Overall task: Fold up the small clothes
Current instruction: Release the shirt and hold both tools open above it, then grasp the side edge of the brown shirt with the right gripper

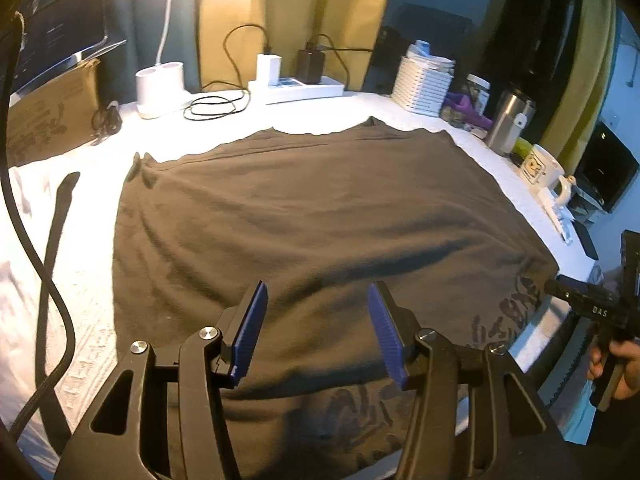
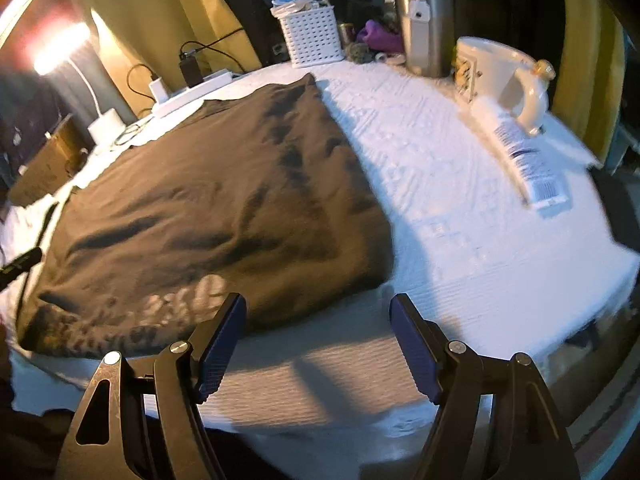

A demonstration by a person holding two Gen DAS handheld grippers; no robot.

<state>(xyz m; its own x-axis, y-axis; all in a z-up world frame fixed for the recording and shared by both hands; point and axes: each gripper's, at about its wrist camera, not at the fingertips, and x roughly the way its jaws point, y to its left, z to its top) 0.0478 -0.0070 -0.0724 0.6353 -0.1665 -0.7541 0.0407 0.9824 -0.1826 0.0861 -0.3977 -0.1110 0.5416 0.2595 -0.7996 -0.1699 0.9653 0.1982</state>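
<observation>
**Both grippers open, garment flat**

Left gripper: jaws spread, empty, above the dark garment's near hem. Right gripper: jaws spread, empty, over the white cloth; garment at 10 o'clock. Mug at 1 o'clock.

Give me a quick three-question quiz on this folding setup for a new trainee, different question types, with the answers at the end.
1. True or false: the left gripper is clamped on the dark garment.
2. Which sits nearest the mug? A) lamp base B) steel tumbler C) cardboard box
3. Fill in: the power strip lies beyond the garment's ____ edge.

Key: 1 false, both grippers are open, including the right gripper. 2 B. 3 far.
</observation>
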